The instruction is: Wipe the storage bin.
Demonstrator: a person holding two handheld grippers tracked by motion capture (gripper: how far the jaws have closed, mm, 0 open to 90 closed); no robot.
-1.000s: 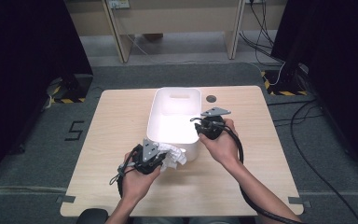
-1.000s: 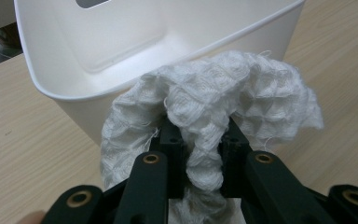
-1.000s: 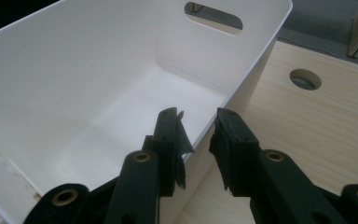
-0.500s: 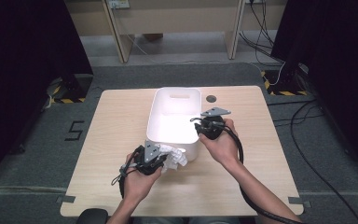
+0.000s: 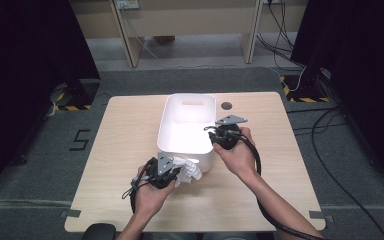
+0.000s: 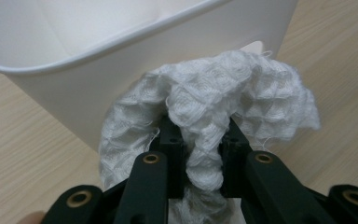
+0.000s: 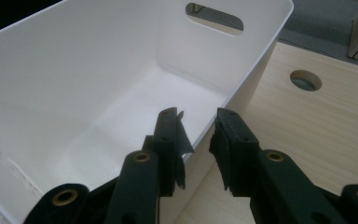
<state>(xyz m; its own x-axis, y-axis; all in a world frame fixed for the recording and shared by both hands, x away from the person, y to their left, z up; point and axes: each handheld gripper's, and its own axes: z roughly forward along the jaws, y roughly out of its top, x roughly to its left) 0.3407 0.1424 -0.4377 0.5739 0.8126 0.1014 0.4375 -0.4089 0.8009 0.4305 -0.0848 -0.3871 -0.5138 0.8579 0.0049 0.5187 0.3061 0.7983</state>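
A white plastic bin [image 5: 188, 100] with a handle slot stands mid-table and holds nothing. In the high view my left gripper [image 5: 176, 173] is at the bin's near corner, shut on a crumpled white waffle-weave cloth [image 5: 189, 169]. In the left gripper view the cloth [image 6: 242, 88] bulges over the left gripper [image 6: 200, 133] and lies against the bin's outer wall [image 6: 74, 88]. My right gripper [image 5: 211, 134] sits at the bin's right rim. In the right gripper view the right gripper [image 7: 198, 123] has one jaw inside and one outside the bin's wall [image 7: 74, 70], shut on the rim.
The light wooden table [image 5: 125, 135] has a round cable hole [image 5: 226, 105] behind the bin, which is also in the right gripper view as the hole [image 7: 306, 80]. Grey carpet and cables surround the table. Bare wood lies left and right of the bin.
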